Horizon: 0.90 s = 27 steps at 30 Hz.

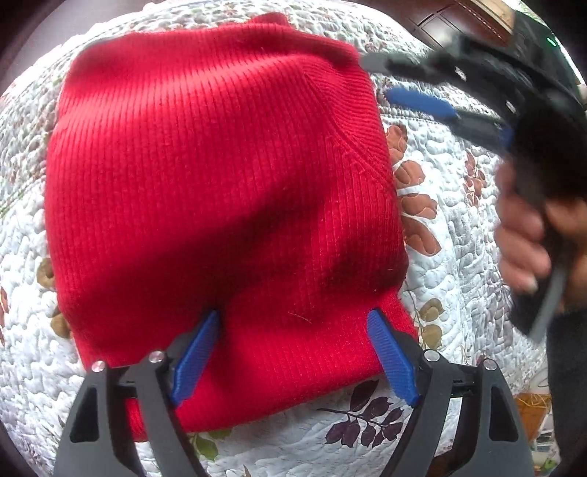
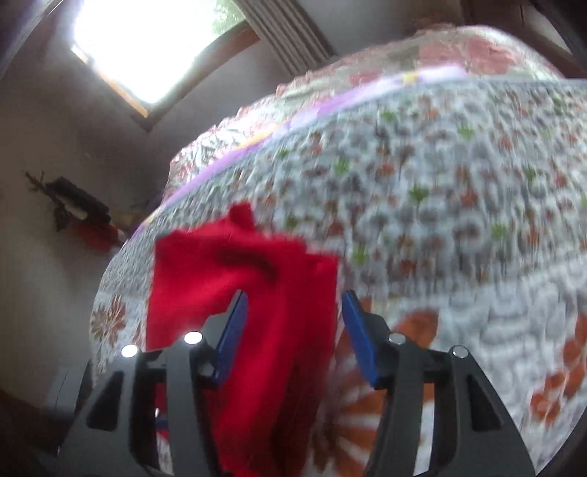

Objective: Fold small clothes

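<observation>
Lying: red knit (image 1: 220, 198) folded flat on a quilt (image 1: 440, 257), seen from above in the left wrist view
Left tool (image 1: 293, 319): blue fingers (image 1: 390, 354) spread wide, both tips over the near hem of the knit, nothing pinched between them
Right tool, left view: blurred at the upper right (image 1: 374, 79), one dark finger and one blue one spread apart, tips near the knit's far right corner; whether they touch it cannot be told
Hand (image 1: 528, 235): wrapped around the black handle at the right edge, blurred
Right view only: window (image 2: 146, 40), curtain (image 2: 290, 33), grey wall, a dark object on the wall at left (image 2: 73, 205), and the far patchwork part of the quilt (image 2: 440, 176) with a lilac band
Right tool, own view (image 2: 293, 301): fingers (image 2: 357, 330) spread, red cloth (image 2: 242, 293) passing in the gap and over the left finger; the frame is smeared, so contact cannot be told
Left view only: ribbed texture, a curved seam (image 1: 341, 135) running toward the right edge, loose lint
Knit: fine vertical ribs, roughly rectangular, soft shadows in shallow dips
Quilt: white, puckered stitching, printed leaves in brown, olive and dark purple (image 1: 367, 414); orange flowers in the right view
Tool build: black plastic links, silver rivets (image 1: 157, 355), ridged blue pads
Writing: none readable
</observation>
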Each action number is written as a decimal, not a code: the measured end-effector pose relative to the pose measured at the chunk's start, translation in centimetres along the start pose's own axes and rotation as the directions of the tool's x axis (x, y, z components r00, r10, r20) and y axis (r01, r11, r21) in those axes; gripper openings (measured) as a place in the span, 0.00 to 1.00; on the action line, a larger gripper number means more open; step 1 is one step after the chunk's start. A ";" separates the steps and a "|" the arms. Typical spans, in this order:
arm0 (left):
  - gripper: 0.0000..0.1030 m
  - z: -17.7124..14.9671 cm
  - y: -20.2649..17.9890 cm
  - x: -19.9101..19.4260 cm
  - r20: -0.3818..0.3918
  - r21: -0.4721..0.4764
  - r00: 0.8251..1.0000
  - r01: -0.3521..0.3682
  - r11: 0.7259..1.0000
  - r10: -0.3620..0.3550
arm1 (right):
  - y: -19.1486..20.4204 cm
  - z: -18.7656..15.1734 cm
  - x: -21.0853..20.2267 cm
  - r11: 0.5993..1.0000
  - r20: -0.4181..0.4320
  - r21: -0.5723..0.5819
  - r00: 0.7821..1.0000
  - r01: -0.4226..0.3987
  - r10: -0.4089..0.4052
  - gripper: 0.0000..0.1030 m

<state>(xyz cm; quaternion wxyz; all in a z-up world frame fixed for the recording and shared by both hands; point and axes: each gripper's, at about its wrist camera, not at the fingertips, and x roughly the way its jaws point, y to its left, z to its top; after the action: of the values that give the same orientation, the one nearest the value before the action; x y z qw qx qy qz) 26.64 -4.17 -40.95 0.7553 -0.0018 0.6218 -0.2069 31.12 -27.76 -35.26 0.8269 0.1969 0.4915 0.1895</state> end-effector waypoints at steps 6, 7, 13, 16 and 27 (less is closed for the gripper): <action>0.81 -0.2 -0.3 0.1 -0.007 -0.002 1.000 -0.004 1.000 0.004 | 0.9 -1.9 3.0 0.999 -0.119 -0.037 0.993 -0.027 0.022 0.09; 0.81 -0.3 -0.3 0.0 -0.008 -0.001 1.000 -0.002 1.000 0.002 | 0.8 -1.8 3.2 0.999 -0.105 -0.048 0.994 -0.008 0.003 0.08; 0.81 -2.1 2.1 -3.6 0.043 -0.096 0.990 0.139 0.986 -0.135 | -0.7 -1.4 1.4 0.998 -0.072 0.051 0.997 -0.037 0.041 0.21; 0.81 -4.2 5.7 -6.3 0.087 -0.172 0.983 0.178 0.969 -0.165 | -0.7 -3.0 -1.6 0.998 -0.057 0.066 0.998 -0.020 0.024 0.25; 0.81 -5.6 15.3 -5.8 0.101 -0.279 0.963 0.267 0.922 -0.248 | 0.7 -12.9 0.1 0.993 -0.261 0.118 0.965 0.027 0.004 0.07</action>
<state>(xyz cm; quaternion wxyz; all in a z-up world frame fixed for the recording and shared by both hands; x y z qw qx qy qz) 25.31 13.02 -40.75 0.7324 -0.2009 0.6156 -0.2106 19.61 -25.36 -40.62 0.7427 0.2168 0.6077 0.1790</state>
